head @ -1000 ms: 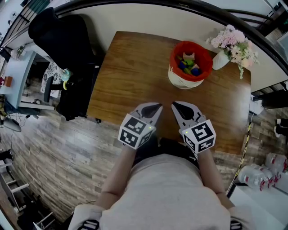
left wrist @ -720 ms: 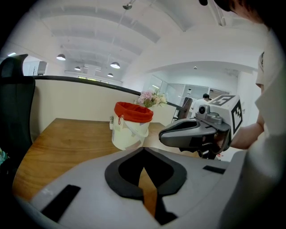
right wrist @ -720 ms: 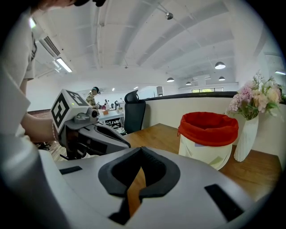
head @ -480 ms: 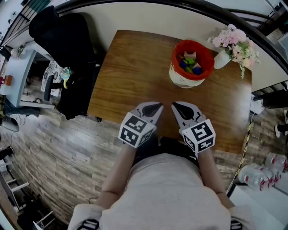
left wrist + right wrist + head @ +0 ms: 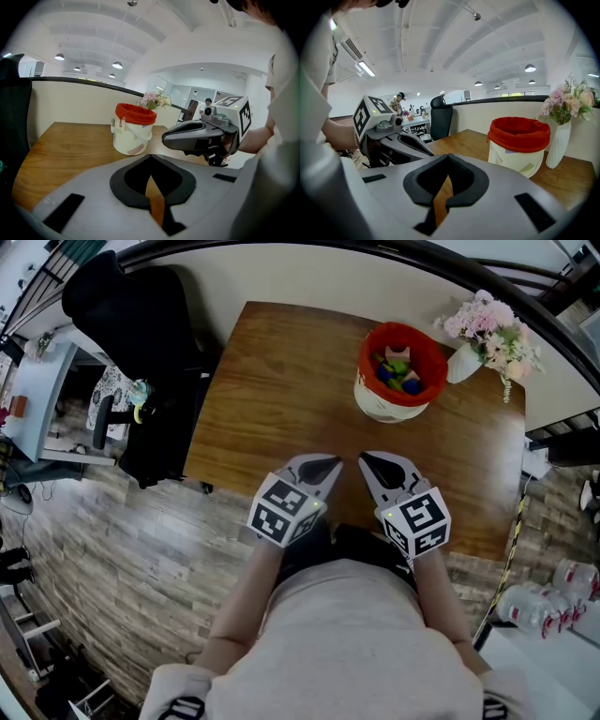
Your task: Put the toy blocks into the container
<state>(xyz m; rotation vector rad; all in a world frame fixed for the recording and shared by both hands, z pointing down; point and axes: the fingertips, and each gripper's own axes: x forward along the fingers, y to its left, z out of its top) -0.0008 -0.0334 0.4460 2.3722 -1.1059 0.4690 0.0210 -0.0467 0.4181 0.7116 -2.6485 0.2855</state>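
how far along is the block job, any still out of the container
Looks done: toy blocks lie inside the red-lined container, and no loose block shows on the wooden table, only a flower vase. In hand: nothing; the left hand-held gripper and right hand-held gripper are both shut and empty at the table's near edge. Left: apparently nothing, as far as these views show.

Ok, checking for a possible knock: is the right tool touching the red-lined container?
Apart. The head view shows a stretch of bare table between the right tool and the container, which stands farther back.
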